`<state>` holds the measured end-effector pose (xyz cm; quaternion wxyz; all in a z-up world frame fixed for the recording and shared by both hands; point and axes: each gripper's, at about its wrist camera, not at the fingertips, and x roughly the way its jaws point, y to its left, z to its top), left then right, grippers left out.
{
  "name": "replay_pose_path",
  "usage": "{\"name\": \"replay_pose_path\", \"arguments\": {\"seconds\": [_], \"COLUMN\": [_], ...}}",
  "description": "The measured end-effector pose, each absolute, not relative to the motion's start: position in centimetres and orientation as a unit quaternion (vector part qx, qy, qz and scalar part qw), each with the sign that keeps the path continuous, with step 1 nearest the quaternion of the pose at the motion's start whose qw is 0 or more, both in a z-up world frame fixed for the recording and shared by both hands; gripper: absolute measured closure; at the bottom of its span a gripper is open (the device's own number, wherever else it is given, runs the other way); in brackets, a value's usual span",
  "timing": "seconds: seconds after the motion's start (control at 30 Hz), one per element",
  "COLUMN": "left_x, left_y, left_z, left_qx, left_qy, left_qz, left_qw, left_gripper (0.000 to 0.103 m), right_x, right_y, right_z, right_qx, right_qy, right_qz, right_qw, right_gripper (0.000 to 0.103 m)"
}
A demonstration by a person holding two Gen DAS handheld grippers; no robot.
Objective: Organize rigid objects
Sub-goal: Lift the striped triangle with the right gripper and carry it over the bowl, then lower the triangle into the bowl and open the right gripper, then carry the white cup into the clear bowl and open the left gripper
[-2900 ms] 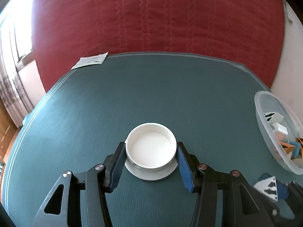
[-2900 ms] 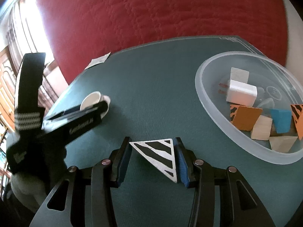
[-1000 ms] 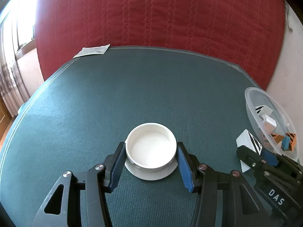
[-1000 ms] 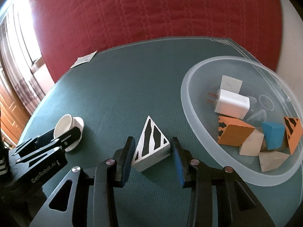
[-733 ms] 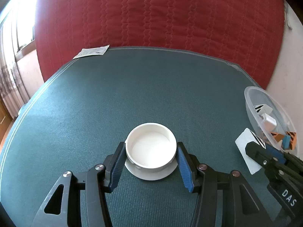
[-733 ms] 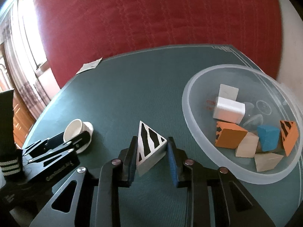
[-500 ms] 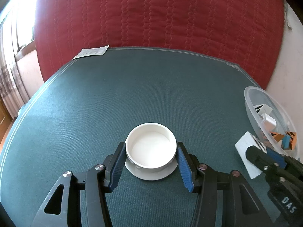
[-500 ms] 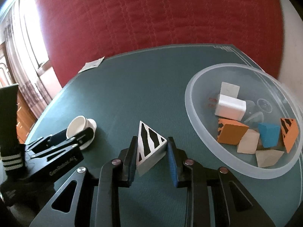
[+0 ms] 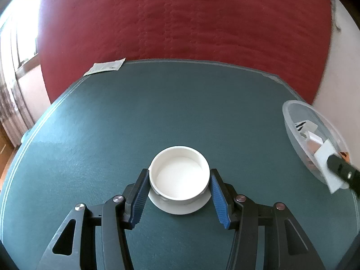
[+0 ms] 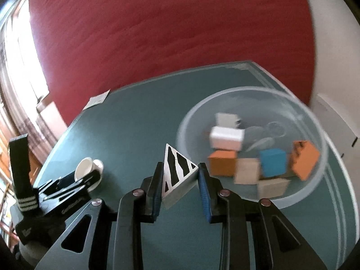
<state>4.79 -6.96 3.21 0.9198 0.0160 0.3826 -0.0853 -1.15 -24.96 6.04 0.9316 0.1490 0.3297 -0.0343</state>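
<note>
1. Right gripper: my pads pinch the zebra-striped wedge, just beside the clear bowl.
2. Left gripper: my jaws clasp the white cup on its saucer, resting on the green table.

You are working over a matt, finely ribbed green table cloth; the white cup is gleaming like glazed ceramic, the bowl at right is showing frosted translucent plastic (blocks inside looking matt, painted).

Blocks in clear bowl motion-blurred; bowl cut off rightward.
</note>
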Motion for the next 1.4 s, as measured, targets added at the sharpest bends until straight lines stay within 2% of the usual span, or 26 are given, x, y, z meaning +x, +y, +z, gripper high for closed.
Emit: {"name": "replay_pose_path", "arguments": {"seconds": [0.4,0.63,0.77,0.9,1.17,1.4], "left_x": [3.5,2.4,2.4,2.7,2.8,2.7], "left_y": [-7.9,-9.4,-10.2,-10.9,-12.6,-15.5], "left_z": [5.5,6.2,6.2,6.3,6.2,6.3], "left_qx": [0.023,0.038,0.044,0.049,0.057,0.074], "left_qy": [0.368,0.358,0.358,0.358,0.365,0.369], "left_qz": [-0.099,-0.112,-0.115,-0.116,-0.130,-0.156], "left_qw": [0.924,0.926,0.926,0.925,0.920,0.913], "left_gripper": [0.048,0.048,0.048,0.048,0.048,0.048], "right_x": [-2.0,-0.3,0.1,-1.0,-3.7,-6.0], "right_y": [-31.8,-34.3,-34.8,-35.2,-35.8,-35.4], "right_z": [7.3,6.1,5.4,5.7,4.8,5.5], "right_qx": [0.183,0.199,0.208,0.204,0.190,0.166], "right_qy": [0.297,0.306,0.313,0.304,0.308,0.269], "right_qz": [-0.112,-0.121,-0.108,-0.105,-0.122,-0.143], "right_qw": [0.931,0.923,0.921,0.925,0.924,0.938], "right_gripper": [0.073,0.072,0.071,0.064,0.063,0.063]}}
